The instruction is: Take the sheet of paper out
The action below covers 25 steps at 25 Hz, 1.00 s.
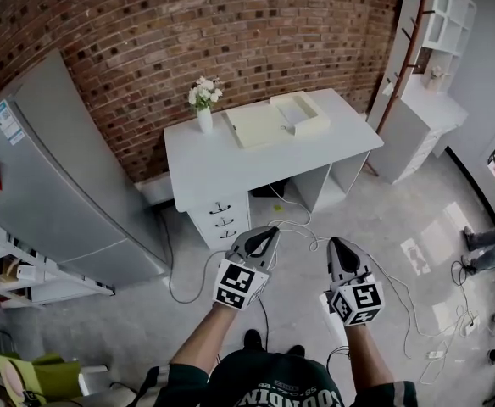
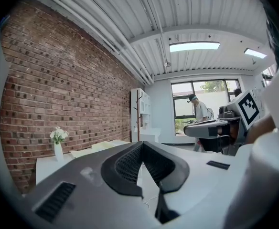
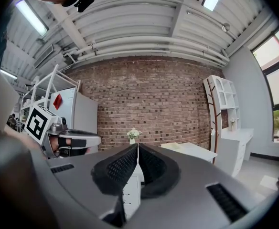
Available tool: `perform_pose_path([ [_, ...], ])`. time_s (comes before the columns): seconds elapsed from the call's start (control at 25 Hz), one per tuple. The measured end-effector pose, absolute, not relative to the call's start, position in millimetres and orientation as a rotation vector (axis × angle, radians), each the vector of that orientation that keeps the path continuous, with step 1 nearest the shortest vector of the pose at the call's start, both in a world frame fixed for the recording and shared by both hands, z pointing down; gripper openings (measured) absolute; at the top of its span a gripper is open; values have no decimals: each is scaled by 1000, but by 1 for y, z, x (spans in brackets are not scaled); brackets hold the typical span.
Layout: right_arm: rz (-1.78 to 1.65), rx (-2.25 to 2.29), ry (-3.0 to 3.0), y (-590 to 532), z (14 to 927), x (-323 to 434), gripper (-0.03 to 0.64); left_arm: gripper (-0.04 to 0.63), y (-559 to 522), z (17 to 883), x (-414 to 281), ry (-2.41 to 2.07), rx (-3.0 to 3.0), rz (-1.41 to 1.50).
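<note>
A white desk (image 1: 222,172) stands against the brick wall, well ahead of me. On it lie a flat cream folder (image 1: 258,126) and a shallow cream box (image 1: 303,113), beside a vase of white flowers (image 1: 203,102). No loose sheet of paper shows. My left gripper (image 1: 269,232) and right gripper (image 1: 339,246) hang side by side over the floor, short of the desk, both pointing level at it. Both are shut with nothing between the jaws. The vase (image 2: 58,144) shows far off past the left gripper (image 2: 142,144), and the vase (image 3: 133,135) also past the right gripper (image 3: 137,147).
A grey fridge (image 1: 61,185) stands left of the desk, with a rack of shelves (image 1: 10,270) nearer me. A white shelf unit (image 1: 425,100) and a coat stand (image 1: 404,53) are at the right. Cables (image 1: 400,295) trail over the floor. A person's legs (image 1: 485,244) are at the right edge.
</note>
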State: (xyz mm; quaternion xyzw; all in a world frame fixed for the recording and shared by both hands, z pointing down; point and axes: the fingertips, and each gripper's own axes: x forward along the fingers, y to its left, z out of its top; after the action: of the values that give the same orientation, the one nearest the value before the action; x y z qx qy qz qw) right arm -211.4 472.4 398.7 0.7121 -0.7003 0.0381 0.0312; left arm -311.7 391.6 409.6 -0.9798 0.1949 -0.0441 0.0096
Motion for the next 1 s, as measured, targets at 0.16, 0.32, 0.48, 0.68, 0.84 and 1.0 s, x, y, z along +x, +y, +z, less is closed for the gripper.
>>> perform_pose_path([
  [0.16,119,2187,-2144,464,400,-223,71,11,381,410,-319,594,-3071,-131],
  [0.32,115,2217,-2112,460,401,-230,69,11,376,411,-321,551,-3073,-121],
  [0.48,122,2248,-2088,459,405,-242,69,11,371,415,-325,506,-3080,-128],
  [0.68,98,2264,-2048,465,401,-246,71,11,373,416,-321,459,-3082,-127],
  [0.84,93,2299,-2028,470,397,-240,71,11,376,410,-316,433,-3081,-105],
  [1.0,97,2323,-2024,473,397,-232,71,11,375,412,-308,423,-3072,-103],
])
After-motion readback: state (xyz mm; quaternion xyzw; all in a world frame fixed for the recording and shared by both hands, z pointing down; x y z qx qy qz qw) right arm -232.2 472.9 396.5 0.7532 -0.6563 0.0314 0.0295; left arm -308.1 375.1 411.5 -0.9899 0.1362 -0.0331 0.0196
